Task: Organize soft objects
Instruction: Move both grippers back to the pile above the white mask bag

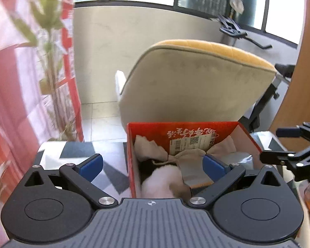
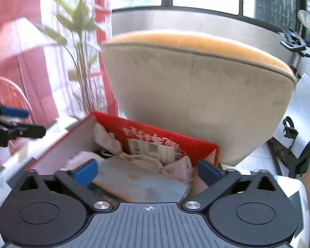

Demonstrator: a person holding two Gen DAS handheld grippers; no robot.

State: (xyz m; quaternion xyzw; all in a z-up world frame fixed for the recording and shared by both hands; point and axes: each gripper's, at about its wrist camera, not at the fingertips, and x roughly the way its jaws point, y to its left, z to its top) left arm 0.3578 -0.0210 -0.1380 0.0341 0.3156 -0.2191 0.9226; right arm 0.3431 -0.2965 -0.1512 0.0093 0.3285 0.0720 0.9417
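while both pairs of tongs hang above the red box [image 1: 196, 130], neither one grips anything. the left tongs [image 1: 153, 165] stand spread wide, their blue pads [image 1: 92, 164] far apart, one pad over the patterned table [image 1: 111, 169] beside the box and the other over the box's contents. the right tongs [image 2: 146, 172] are spread just as wide, with nothing pressed between their pads [image 2: 85, 173]; they show again at the right edge of the left wrist view [image 1: 287, 144], also apart.

the box sits open on the grey, black and white table, its red inner wall bearing white lettering and a shipping label [image 1: 193, 143]. inside it lie the soft things: beige cloth pieces [image 1: 153, 148] bunched near the far wall, a grey folded fabric [image 2: 140, 184] with an orange edge on top toward the near side, and something white and fluffy [image 1: 161, 179] low in the box, next to a dark patch that cannot be made out.

behind the box stands a chair [image 2: 196, 95] with a beige back and yellow top edge. a leafy plant [image 2: 80, 31] and pink-red curtains [image 1: 8, 82] fill the left, with windows beyond.
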